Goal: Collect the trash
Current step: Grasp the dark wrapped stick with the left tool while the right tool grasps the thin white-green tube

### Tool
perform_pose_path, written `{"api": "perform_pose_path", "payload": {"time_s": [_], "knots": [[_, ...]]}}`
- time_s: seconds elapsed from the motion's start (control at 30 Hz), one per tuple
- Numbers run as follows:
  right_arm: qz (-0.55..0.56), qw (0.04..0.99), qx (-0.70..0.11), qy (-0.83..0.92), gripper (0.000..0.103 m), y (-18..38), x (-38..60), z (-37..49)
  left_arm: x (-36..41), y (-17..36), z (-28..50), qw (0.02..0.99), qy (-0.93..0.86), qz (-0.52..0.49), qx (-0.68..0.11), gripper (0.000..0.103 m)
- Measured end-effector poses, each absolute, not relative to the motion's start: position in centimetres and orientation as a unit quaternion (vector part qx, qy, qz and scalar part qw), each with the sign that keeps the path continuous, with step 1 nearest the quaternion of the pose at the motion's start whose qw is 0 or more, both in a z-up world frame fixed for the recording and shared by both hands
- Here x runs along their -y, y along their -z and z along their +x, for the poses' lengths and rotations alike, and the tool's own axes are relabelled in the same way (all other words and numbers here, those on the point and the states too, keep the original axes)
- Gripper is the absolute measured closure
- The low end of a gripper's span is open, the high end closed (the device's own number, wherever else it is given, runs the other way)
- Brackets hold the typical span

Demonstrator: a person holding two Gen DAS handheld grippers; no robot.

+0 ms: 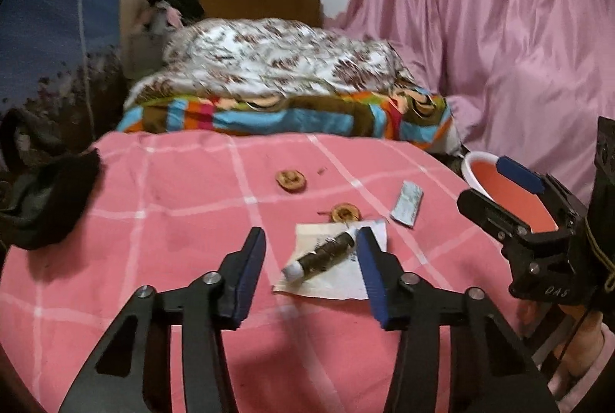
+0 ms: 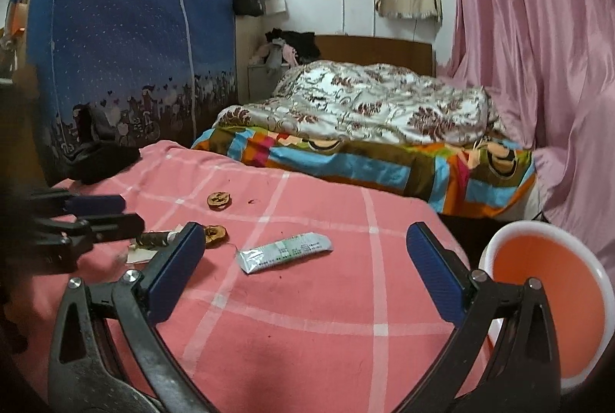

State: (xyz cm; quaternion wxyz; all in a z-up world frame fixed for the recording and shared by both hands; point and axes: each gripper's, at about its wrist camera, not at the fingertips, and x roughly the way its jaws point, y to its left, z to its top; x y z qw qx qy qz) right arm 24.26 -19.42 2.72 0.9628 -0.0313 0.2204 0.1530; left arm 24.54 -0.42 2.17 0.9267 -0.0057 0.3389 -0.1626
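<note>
**Hovering over the trash on the pink cloth**

Holding both claws above the pink checked cloth point(image 1: 161, 205), you have nothing gripped yet. Your left gripper point(image 1: 311, 240) is spread wide, and its blue right finger sits just over the edge of the white paper sheet point(image 1: 338, 282). On that sheet lies the dark brown tube with a white cap point(image 1: 321, 255), close to that finger and between your two fingers. You cannot tell if the finger touches the paper.

Just past the paper lies a small round brown shell piece point(image 1: 345, 212). A second round brown shell piece point(image 1: 291, 180) lies farther off on the cloth. The flat silver and green wrapper point(image 2: 286, 251) lies beside the paper, apart from it.

Your right gripper point(image 2: 305, 240) is spread wide too, with the wrapper ahead, between its fingers. The white bucket with an orange inside point(image 2: 549, 301) stands off the cloth's edge, just beside your right finger. A black cloth lump point(image 1: 46, 197) sits at the far left edge.
</note>
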Motion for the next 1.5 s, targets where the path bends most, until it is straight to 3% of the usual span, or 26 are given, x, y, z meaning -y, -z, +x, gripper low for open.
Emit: {"api": "perform_pose_path", "payload": {"time_s": [0.1,0.27,0.33,0.63,0.7,0.93,1.07,1.17,1.5], "knots": [[-0.019,0.957,-0.241,-0.157,0.000,-2.4,20.0,25.1,0.6,-1.5,25.3,0.917,0.181,-0.010,-0.356,0.068],[-0.007,0.943,-0.288,-0.167,0.021,-1.3,19.9,26.6,1.2,-0.4,26.4,0.899,0.199,-0.010,-0.390,0.071],[-0.002,0.936,-0.305,-0.175,0.024,-0.9,19.6,27.1,1.4,-0.1,26.5,0.899,0.194,-0.004,-0.393,0.072],[0.018,0.917,-0.350,-0.189,0.027,0.2,18.2,28.9,0.1,0.0,26.8,0.900,0.179,-0.028,-0.396,0.091],[0.029,0.913,-0.361,-0.185,0.033,0.4,18.1,29.6,0.2,-0.2,26.6,0.901,0.176,-0.030,-0.396,0.093],[0.024,0.907,-0.373,-0.196,0.072,0.7,16.7,30.2,0.4,-0.5,26.1,0.903,0.172,-0.022,-0.393,0.094],[0.004,0.910,-0.360,-0.205,0.086,0.4,16.0,29.4,0.5,-0.6,25.9,0.904,0.173,-0.026,-0.389,0.095],[-0.013,0.914,-0.346,-0.210,0.090,0.1,15.6,28.6,0.6,-1.0,25.5,0.909,0.169,-0.027,-0.379,0.095],[-0.011,0.935,-0.277,-0.220,0.091,-1.8,17.2,25.5,1.7,-2.8,22.8,0.933,0.158,-0.011,-0.324,0.095]]}}
